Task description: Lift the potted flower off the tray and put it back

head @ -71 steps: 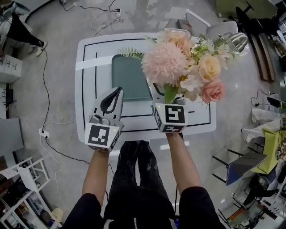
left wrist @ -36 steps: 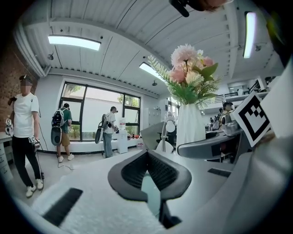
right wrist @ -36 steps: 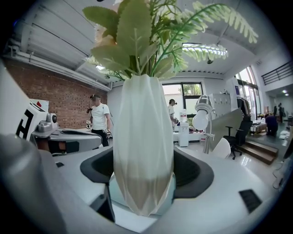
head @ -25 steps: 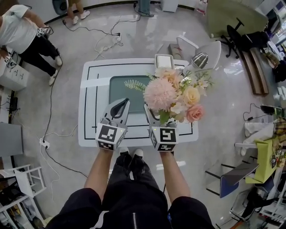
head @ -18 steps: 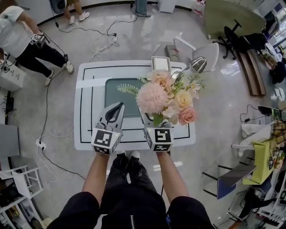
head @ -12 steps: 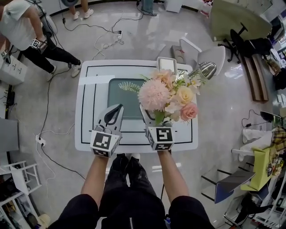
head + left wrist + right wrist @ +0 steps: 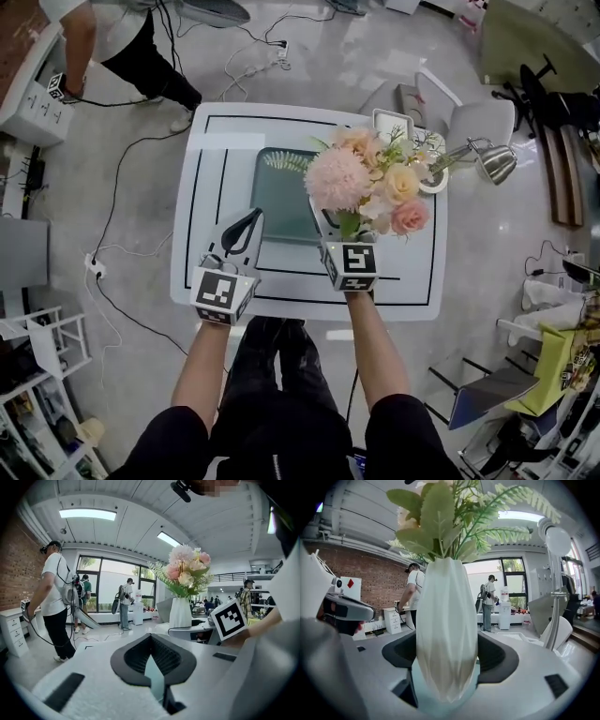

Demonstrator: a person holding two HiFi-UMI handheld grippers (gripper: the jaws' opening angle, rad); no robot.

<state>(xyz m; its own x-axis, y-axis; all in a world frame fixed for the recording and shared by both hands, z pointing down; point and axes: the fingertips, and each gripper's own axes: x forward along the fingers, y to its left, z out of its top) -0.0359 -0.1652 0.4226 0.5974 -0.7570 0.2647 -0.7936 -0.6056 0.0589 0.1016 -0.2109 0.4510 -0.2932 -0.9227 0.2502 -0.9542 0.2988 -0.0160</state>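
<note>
The potted flower (image 7: 366, 183), pink and peach blooms in a white ribbed vase (image 7: 446, 620), hangs above the table's right half, beside the teal tray (image 7: 279, 202). My right gripper (image 7: 330, 223) is shut on the vase; in the right gripper view its dark jaws press on both sides of the vase's lower body (image 7: 447, 660). My left gripper (image 7: 251, 220) hovers over the tray's near left corner, shut and holding nothing (image 7: 151, 637). In the left gripper view the flower (image 7: 183, 573) stands to the right, with the right gripper's marker cube (image 7: 228, 618) beside it.
The white table (image 7: 214, 169) has black border lines. A white square container (image 7: 392, 124) and a desk lamp (image 7: 492, 161) sit at its far right. A person (image 7: 122, 37) stands at the far left among cables. Chairs stand beyond the table.
Both grippers have come down and forward over the table, the right one still carrying the flower. The person at the upper left has walked further left.
</note>
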